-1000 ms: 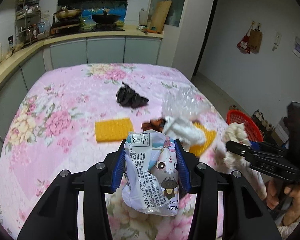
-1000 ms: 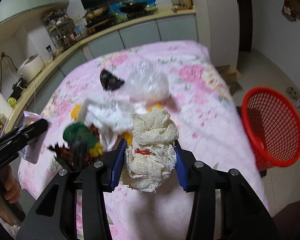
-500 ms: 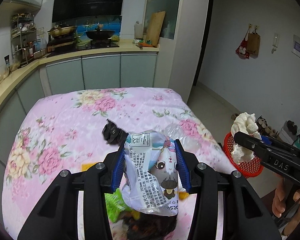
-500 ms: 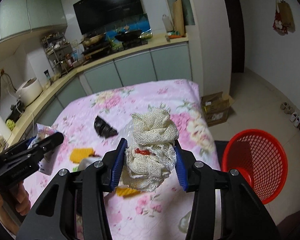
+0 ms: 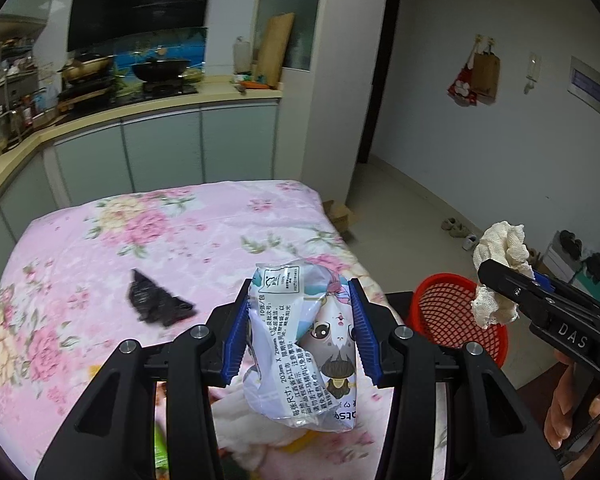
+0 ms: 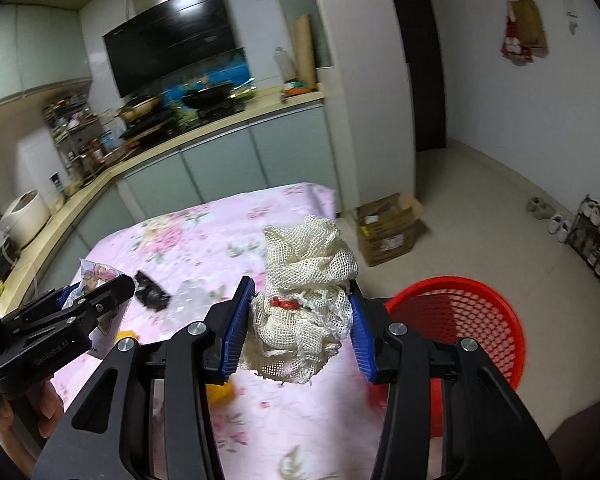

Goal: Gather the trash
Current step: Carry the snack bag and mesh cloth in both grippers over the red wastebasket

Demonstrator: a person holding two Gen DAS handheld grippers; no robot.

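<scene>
A: Starting at our left gripper [image 5: 302, 330]: the blue pads are partly closed and pressed on a crumpled wrapper [image 5: 304, 344] printed with a cartoon face, held clear above the table.

B: Our right gripper [image 6: 300, 328] is the same, jaws partly closed and clamped on a wad of cream mesh netting [image 6: 306, 304] with a bit of red caught in it.

A: Moving outward in the left view, the red basket [image 5: 456, 320] stands on the floor at three o'clock of the wrapper, just past the table's edge, and the netting hangs over its rim.

B: In our right view the basket sits at four o'clock of the netting.

A: On the pink floral tablecloth [image 5: 100, 256] a crumpled black scrap [image 5: 156, 304] lies at nine o'clock of the wrapper.

B: We also see a yellow piece [image 6: 126, 336] at eight o'clock, and a cardboard box [image 6: 388, 232] on the floor at one o'clock.
</scene>
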